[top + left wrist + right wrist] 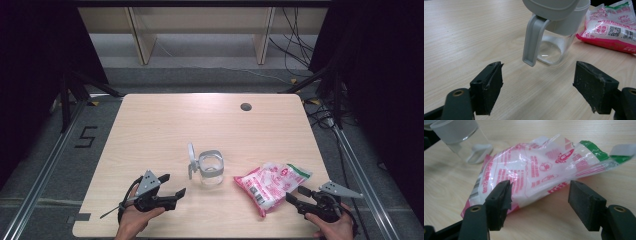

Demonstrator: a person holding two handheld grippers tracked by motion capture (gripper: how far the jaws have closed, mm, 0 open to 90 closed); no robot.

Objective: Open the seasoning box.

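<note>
Right gripper [540, 203] jaws released, bag's near edge between them, unpinched. Pinch that pink-printed plastic bag [272, 184] before lifting toward lidded glass jar [210, 169]. Left gripper [172, 185] jaws also released.

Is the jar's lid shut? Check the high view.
No: the lid stands flipped up beside the open mouth of the jar.

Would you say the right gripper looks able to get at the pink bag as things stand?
Probably yes: the right gripper stands open just short of the pink bag, whose near edge lies before its jaws with nothing in between.
</note>
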